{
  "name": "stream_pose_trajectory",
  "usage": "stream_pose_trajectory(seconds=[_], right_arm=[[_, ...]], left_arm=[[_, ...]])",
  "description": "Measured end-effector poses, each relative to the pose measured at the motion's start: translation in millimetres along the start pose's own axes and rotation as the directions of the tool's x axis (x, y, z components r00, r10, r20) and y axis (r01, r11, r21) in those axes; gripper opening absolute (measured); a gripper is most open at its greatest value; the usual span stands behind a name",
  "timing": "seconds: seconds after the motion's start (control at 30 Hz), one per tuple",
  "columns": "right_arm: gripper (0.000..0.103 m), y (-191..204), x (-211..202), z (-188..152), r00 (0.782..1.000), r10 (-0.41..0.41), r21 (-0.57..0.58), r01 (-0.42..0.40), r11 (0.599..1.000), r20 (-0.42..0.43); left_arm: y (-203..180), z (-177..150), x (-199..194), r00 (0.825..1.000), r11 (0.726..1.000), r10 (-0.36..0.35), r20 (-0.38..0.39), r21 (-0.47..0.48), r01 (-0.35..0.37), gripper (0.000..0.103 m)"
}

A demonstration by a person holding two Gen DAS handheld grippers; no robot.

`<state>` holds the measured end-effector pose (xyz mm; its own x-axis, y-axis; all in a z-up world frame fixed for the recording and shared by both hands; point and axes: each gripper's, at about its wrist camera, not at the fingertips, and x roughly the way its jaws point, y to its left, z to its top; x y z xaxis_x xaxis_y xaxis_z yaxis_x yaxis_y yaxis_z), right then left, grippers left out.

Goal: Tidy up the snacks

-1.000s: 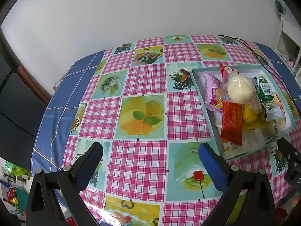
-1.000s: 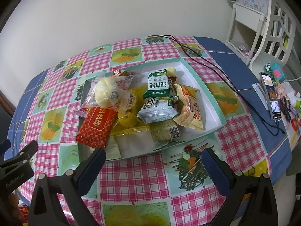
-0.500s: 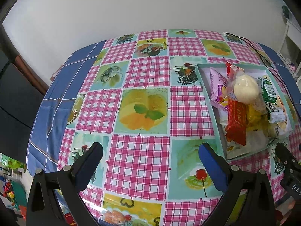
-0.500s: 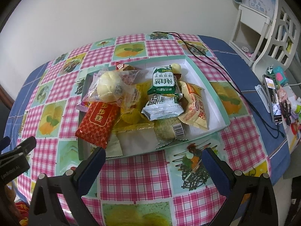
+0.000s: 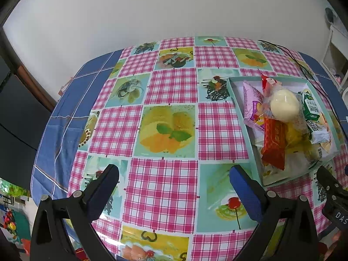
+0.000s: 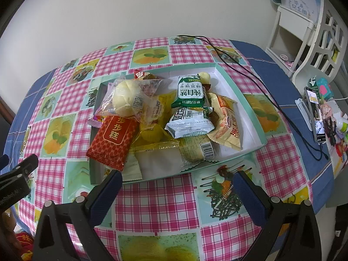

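Note:
A shallow teal box (image 6: 243, 95) on the checked tablecloth holds a heap of wrapped snacks: a red packet (image 6: 114, 138), a clear bag with a pale bun (image 6: 127, 100), green-and-white packets (image 6: 191, 93), and an orange packet (image 6: 228, 121). The box also shows in the left wrist view (image 5: 236, 95), at the right. My right gripper (image 6: 174, 184) is open and empty, just in front of the box's near edge. My left gripper (image 5: 174, 180) is open and empty over bare tablecloth, left of the box.
A black cable (image 6: 250, 69) runs across the table to a phone (image 6: 313, 113) at the right edge, among small clutter. A white shelf unit (image 6: 304, 28) stands beyond the table's right side. A white wall runs behind the table.
Both grippers have moved slightly forward over the table, so the box sits a little lower and nearer in both views. Both stay open and empty.

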<state>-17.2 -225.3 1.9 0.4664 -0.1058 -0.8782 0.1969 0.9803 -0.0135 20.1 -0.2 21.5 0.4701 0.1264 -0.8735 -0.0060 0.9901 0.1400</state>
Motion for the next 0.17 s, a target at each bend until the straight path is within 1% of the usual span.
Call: stream_pose_trajectory(seconds=[0.17], right_arm=[[0.103,0.9,0.2,-0.3,1.0,0.001,-0.001,-0.001,1.0,0.002]], left_arm=[[0.3,-0.3,0.1,1.0,1.0,-0.008,-0.002,-0.006,0.007,0.101]])
